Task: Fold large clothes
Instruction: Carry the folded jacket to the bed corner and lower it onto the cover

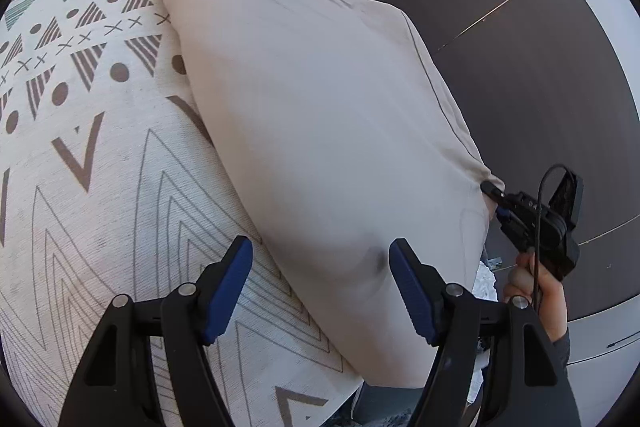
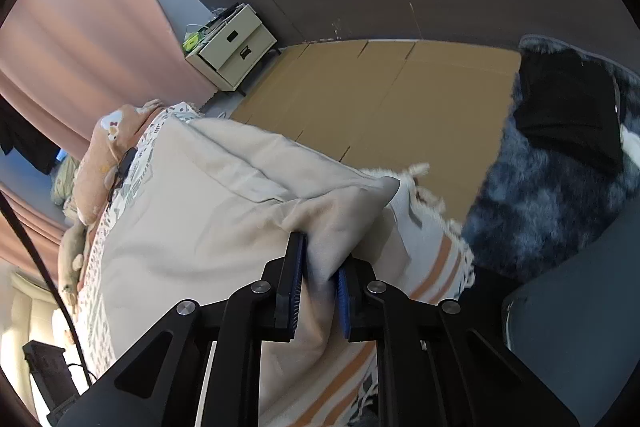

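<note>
A large beige garment (image 1: 320, 115) lies spread over a patterned bedspread (image 1: 100, 187) on a bed. My left gripper (image 1: 320, 267) hangs over its near edge with the jaws apart; the blue pads (image 1: 228, 287) stand on either side of the cloth edge without pressing it. My right gripper (image 2: 320, 275) is shut on a bunched corner of the same beige garment (image 2: 208, 211), the cloth pinched between its blue pads (image 2: 343, 295). In the left wrist view the right gripper (image 1: 496, 195) shows at the garment's right corner, held by a hand (image 1: 536, 287).
A dark wall (image 1: 500, 27) rises beyond the bed. In the right wrist view a white drawer unit (image 2: 234, 47) stands by pink curtains (image 2: 92, 39), flattened cardboard (image 2: 380, 99) covers the floor, and a dark fluffy rug (image 2: 552, 187) carries a black item. An orange-striped fringed blanket (image 2: 436, 267) hangs below the garment.
</note>
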Demonstrator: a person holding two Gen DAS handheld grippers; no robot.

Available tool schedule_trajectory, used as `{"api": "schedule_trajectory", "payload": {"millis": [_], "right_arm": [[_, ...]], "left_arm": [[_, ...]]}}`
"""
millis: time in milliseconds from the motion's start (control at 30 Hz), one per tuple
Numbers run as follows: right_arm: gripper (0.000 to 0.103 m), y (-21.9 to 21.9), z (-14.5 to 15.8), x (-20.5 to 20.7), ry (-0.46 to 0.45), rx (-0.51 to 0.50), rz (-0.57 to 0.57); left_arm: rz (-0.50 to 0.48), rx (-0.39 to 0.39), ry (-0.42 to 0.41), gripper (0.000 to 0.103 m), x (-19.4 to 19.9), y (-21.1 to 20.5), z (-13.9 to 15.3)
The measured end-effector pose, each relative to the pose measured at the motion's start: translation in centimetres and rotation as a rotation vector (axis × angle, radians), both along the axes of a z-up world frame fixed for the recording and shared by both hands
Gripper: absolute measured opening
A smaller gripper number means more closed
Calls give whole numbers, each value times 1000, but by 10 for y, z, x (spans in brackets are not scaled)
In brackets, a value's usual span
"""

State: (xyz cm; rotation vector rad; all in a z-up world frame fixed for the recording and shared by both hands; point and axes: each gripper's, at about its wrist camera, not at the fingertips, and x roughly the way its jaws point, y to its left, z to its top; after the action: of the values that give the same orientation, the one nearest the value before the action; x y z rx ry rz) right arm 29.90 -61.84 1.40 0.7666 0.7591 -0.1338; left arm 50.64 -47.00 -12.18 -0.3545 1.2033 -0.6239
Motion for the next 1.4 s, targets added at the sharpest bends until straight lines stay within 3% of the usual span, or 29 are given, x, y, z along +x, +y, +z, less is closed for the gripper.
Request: {"api": "schedule_trajectory", "payload": {"millis": [233,300,333,367,567,700,733,767,833,900,967,1200,1400], "right_arm": [[16,10,-3,-4,33,4,37],[44,15,3,-13,45,-46,36],[88,17,5,-20,32,-55,44],[103,20,8,-24,18,-45,48],[103,20,-13,-46,10,98,47],[102,26,-32,-51,-42,219,71],[94,28,-37,-50,-49,237,79],[74,29,-43,-48,-52,252,89],[48,31,-52,-43,-38,284,108],[40,29,-56,-40,-39,275,102],[24,22,-56,-37,-45,258,86],[15,-4,-46,-15,-61,180,40],[16,-5,-44,1,-30,149,29]], "left_arm": [[-32,-7,36,71,-10,-16,-4],[-28,-1,50,71,-12,-17,-6],[-25,-3,57,71,-12,-18,-7],[-22,-6,64,71,-14,-19,-8],[-28,-33,77,71,-27,-26,-10],[-16,-57,91,71,-37,-25,-12],[-17,-60,94,71,-38,-26,-13],[-18,-65,99,71,-39,-27,-14],[-15,-88,114,71,-40,-29,-18],[-14,-112,133,69,-39,-32,-20],[-8,-124,136,67,-37,-35,-22],[9,-238,176,66,-33,-56,-28],[-7,-171,150,66,-38,-65,-24]]}}
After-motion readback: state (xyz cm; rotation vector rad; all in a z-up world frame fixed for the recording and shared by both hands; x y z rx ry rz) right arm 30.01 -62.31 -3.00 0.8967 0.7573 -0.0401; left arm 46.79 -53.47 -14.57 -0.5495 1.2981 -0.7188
